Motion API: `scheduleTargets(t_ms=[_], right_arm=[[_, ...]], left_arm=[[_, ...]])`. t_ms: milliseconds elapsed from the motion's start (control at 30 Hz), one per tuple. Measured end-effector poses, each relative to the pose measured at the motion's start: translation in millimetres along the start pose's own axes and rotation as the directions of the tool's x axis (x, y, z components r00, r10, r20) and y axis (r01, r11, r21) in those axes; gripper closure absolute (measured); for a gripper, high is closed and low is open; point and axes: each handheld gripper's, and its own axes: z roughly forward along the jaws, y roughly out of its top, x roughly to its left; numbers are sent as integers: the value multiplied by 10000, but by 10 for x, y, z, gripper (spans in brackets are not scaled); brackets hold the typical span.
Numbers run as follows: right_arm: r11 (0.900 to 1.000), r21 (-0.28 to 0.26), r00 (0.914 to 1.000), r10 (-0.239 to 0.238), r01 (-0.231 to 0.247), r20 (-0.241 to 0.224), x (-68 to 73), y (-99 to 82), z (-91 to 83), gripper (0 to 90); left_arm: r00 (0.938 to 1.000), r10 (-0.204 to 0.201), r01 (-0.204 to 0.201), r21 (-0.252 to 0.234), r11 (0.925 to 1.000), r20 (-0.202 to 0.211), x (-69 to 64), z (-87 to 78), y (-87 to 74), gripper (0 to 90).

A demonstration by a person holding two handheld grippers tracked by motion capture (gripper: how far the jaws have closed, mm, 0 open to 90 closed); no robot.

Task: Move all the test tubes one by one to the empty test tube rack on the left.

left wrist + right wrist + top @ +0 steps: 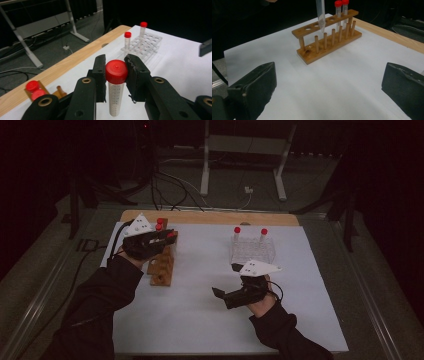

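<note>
while the left gripper (116, 75) clamps it, the tube (116, 98) hangs above the wooden rack (329, 37).

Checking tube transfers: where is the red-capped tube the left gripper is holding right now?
The tube hangs clamped by its cap in the left gripper, lifted just above the wooden rack at the table's left, tip over the rack's top holes in the right gripper view.

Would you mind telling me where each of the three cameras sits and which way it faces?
High view: above the person's side, facing forward and down on the table; both forearms show.
Left gripper view: rides the left gripper, facing the clear rack; jaws clamp a red-capped tube.
Right gripper view: rides the right gripper, open, facing the wooden rack.
Shared: the held tube's tip.
</note>
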Motion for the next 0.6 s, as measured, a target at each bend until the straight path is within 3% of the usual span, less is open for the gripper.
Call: scheduleTargets(t_ms=[467,600], right_arm=[[10000,-28,9999,64,-65,-123,-8,6,-16,0],[10000,-28,9999,26,-27,-140,-9,8,-21,0]], left_arm=[[9943,-184,173,-116,9998,-1049,227,-15,79,718],[9893,-168,159,-80,9998,-1450,286,-9,85,718]])
